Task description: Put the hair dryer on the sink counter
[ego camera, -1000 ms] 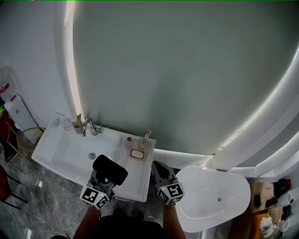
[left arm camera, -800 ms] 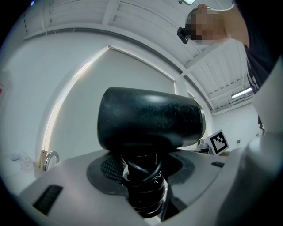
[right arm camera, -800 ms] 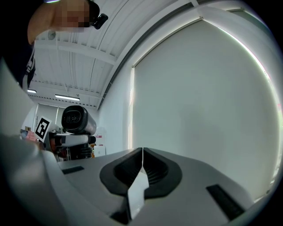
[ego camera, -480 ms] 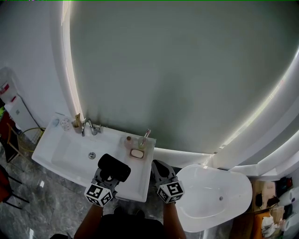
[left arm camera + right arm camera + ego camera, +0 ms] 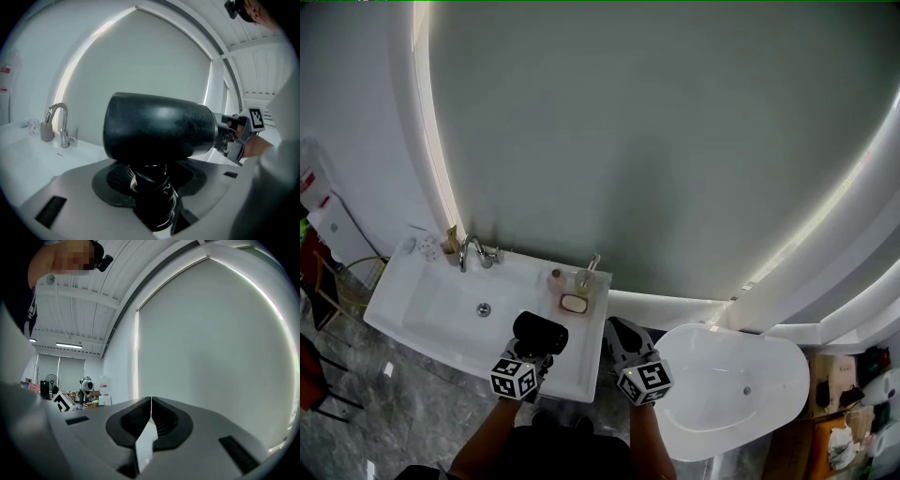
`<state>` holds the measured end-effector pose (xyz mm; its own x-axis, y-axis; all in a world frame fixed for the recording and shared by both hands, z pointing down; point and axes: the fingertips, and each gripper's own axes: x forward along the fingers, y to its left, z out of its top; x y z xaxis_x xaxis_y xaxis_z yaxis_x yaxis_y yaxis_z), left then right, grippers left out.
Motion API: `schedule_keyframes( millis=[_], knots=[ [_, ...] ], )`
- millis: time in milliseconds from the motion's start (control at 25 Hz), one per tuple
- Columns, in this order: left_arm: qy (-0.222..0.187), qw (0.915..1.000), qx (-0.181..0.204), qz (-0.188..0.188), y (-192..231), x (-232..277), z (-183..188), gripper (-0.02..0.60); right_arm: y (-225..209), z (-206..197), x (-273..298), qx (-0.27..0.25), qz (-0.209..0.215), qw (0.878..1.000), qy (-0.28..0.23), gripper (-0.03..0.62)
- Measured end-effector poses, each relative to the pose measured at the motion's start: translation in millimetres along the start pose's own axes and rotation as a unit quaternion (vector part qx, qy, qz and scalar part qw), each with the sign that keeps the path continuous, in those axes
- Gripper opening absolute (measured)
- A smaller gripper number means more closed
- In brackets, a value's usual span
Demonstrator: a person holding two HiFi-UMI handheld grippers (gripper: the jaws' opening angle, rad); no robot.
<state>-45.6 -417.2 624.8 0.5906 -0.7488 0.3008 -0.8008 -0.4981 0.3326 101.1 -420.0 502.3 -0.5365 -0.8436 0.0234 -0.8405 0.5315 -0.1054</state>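
Note:
A black hair dryer (image 5: 540,334) hangs over the front right part of the white sink counter (image 5: 577,367). My left gripper (image 5: 532,355) is shut on its handle (image 5: 153,193), and the fat barrel (image 5: 157,126) lies crosswise above the jaws. Whether the dryer touches the counter I cannot tell. My right gripper (image 5: 619,336) is to the right of the counter's edge; in the right gripper view its jaws (image 5: 150,414) meet with nothing between them. It also shows at the right of the left gripper view (image 5: 236,136).
The basin (image 5: 441,314) fills the counter's left part, with a chrome faucet (image 5: 469,251) and a cup (image 5: 46,131) behind it. A soap dish (image 5: 574,304) and small bottles (image 5: 555,278) stand at the back right. A white oval tub (image 5: 741,394) lies to the right.
My left gripper has come down and shifted right with the hair dryer, closer to the counter's front right part. The right gripper has hardly moved.

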Motion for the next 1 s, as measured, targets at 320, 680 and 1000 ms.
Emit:
schedule_keyframes(
  millis=[320,680,1000],
  knots=[
    [0.091,0.9946,-0.037,0.031,26.3,45.3,-69.4,0.222,-11.9,-10.4,-5.6,0.010,-0.010,1.000,0.004,0.029],
    [0.201,0.9757,-0.070,0.052,41.7,83.0,-132.3,0.222,-34.6,-11.5,-13.5,0.016,-0.031,0.999,0.003,0.029],
    [0.264,0.9583,-0.084,0.070,56.6,117.1,-159.7,0.222,-43.7,-15.6,-11.7,0.017,-0.033,0.999,0.008,0.029]
  ],
)
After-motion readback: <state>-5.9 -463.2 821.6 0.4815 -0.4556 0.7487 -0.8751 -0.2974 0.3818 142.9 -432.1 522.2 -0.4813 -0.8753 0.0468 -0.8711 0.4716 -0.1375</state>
